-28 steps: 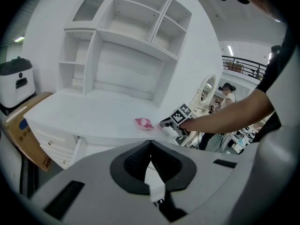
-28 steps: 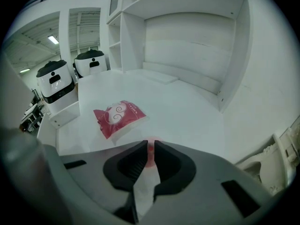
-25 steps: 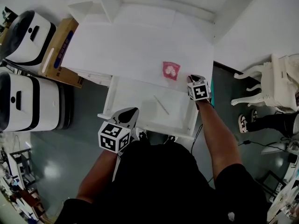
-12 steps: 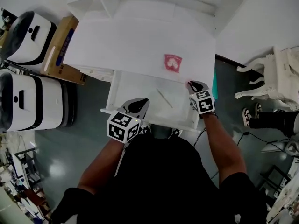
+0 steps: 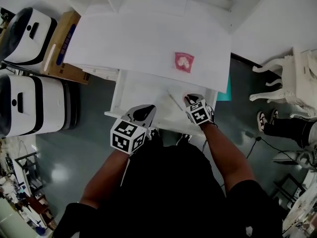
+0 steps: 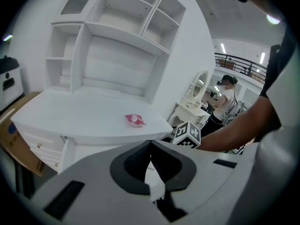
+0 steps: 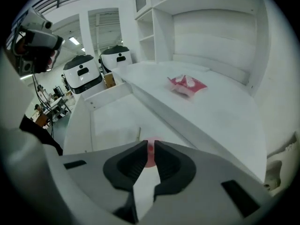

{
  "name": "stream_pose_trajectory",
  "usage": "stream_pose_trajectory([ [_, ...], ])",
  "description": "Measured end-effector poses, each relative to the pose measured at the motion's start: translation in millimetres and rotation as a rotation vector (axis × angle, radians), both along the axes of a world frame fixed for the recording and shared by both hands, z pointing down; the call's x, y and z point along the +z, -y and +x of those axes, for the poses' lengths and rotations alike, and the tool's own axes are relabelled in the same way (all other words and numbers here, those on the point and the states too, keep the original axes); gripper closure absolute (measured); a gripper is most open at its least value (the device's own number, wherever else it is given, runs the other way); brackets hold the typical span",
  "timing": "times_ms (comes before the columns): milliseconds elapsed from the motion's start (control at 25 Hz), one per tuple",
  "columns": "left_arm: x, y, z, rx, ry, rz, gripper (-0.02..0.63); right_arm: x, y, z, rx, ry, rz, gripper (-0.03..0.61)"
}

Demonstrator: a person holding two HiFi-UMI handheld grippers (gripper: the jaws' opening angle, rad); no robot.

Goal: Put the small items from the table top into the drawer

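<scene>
your left gripper (image 6: 150, 143) is clenched, its jaws pressed together with nothing between them. it hangs over the near edge of the open white drawer (image 5: 133, 90). ahead of it and a little to its right, on the white desk top (image 5: 138, 43), lies a flat pink plastic packet with white print (image 6: 135, 120). just left of your right gripper (image 7: 150, 145), a thin pale stick (image 5: 173, 101) lies on the drawer floor. that gripper is grasping a small round pink item (image 7: 150, 156), low over the drawer's right side. its own view shows the pink piece pinched between the dark pads, while the head view shows almost nothing of it past the jaw tips.
</scene>
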State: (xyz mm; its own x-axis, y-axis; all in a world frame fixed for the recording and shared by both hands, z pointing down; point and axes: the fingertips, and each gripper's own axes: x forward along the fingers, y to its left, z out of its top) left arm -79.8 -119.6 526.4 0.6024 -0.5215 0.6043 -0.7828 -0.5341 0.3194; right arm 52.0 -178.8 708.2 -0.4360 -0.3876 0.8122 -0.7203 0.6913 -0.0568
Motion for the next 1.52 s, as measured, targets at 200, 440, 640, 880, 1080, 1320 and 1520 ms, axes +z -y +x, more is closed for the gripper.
stream_pose_trajectory([
  [200,4.0,-2.7,-14.7,-0.034,0.016,-0.016,0.604,30.8,12.6,-11.3,-0.036,-0.045,-0.018,0.52],
  [440,10.3,-5.4,-30.7,-0.079,0.024,-0.038,0.604,57.1,24.6,-23.5,-0.058,-0.078,-0.036,0.52],
  [640,13.8,-7.3,-40.4,-0.111,0.03,-0.054,0.604,79.2,27.7,-26.5,-0.054,-0.122,-0.072,0.52],
  [880,18.3,-6.0,-50.0,-0.145,0.03,-0.066,0.604,94.5,30.7,-30.0,-0.071,-0.164,-0.073,0.52],
  [1080,19.8,-6.2,-53.1,-0.145,0.028,-0.073,0.604,101.8,28.3,-28.5,-0.064,-0.172,-0.098,0.518],
  [1320,20.5,-2.7,-53.3,-0.129,0.023,-0.073,0.604,100.7,26.9,-30.2,-0.052,-0.154,-0.124,0.463],
  [1520,15.7,0.1,-47.5,-0.102,0.013,-0.059,0.604,91.7,19.1,-26.0,-0.047,-0.165,-0.125,0.453],
])
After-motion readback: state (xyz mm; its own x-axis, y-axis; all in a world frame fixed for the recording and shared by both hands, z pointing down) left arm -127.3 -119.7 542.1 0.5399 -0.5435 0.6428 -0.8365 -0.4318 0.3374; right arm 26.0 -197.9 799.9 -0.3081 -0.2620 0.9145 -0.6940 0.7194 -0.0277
